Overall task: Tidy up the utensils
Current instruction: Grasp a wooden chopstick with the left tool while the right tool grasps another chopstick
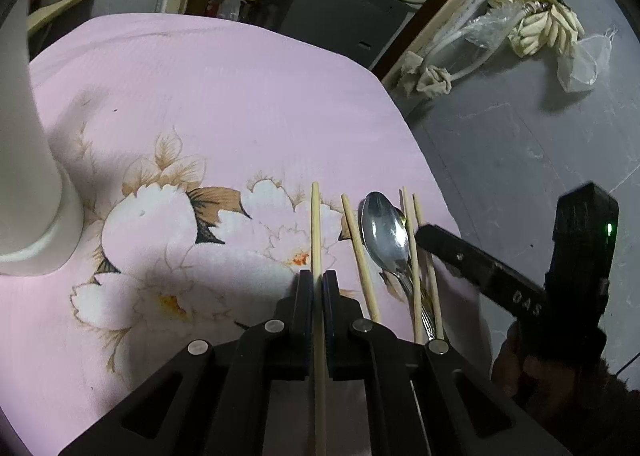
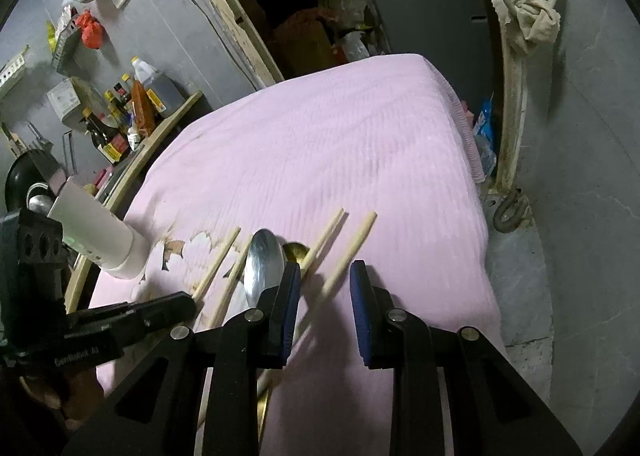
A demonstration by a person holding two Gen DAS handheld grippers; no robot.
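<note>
The left gripper [image 1: 318,282] pinches a chopstick [image 1: 316,224] beside the spoon [image 1: 384,232]. The right gripper [image 2: 325,280] gapes near the cloth's [image 2: 340,144] edge. Its side seemingly reads "DAS".

Sauce bottles [image 2: 120,116], knotted rag [image 2: 528,22]

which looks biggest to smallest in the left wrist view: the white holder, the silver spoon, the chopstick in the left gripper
1. white holder, largest, though it sits close to the lens, which inflates it.
2. and 3. unsure: the chopstick clamped in the left gripper looks longer but thinner than the silver spoon, whose handle is partly hidden.
</note>
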